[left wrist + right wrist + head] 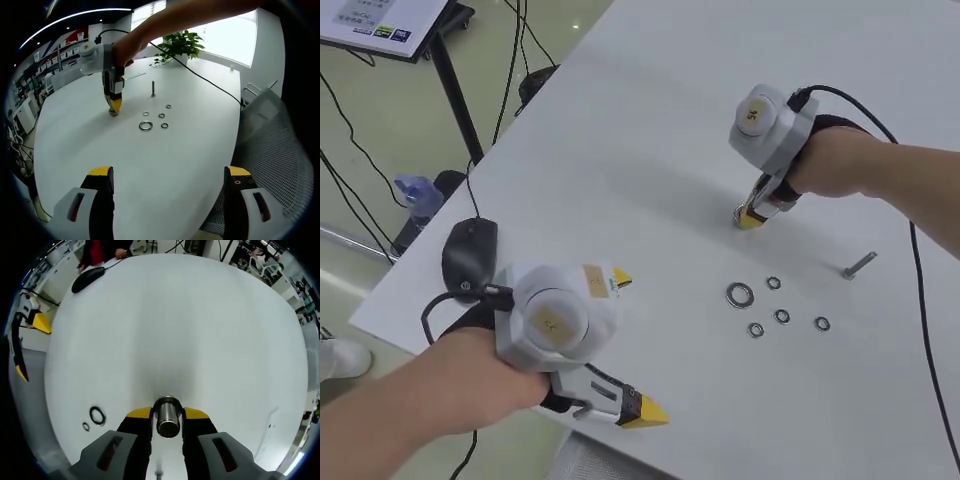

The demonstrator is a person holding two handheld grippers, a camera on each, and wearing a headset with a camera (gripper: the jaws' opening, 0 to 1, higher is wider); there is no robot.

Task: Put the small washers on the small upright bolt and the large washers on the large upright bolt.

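1 white table (pixel 650 130) carries all parts. Left gripper (pixel 639 345) over near edge, jaws wide apart, empty. Right gripper (pixel 752 215) mid-table, jaws clamped on large bolt (pixel 168 415), which stands on the table. Small bolt (pixel 858 265) upright, well apart. 1 large washer (pixel 740 294) and 4 small washers (pixel 782 316) lie flat on the near-edge side of both bolts.

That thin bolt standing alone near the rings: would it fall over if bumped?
Probably, yes. The small bolt stands tall and narrow on the smooth white table, so a nudge near its top would likely tip it. Once down, its round shank would probably roll. It looks like metal, so stiff, not fragile.
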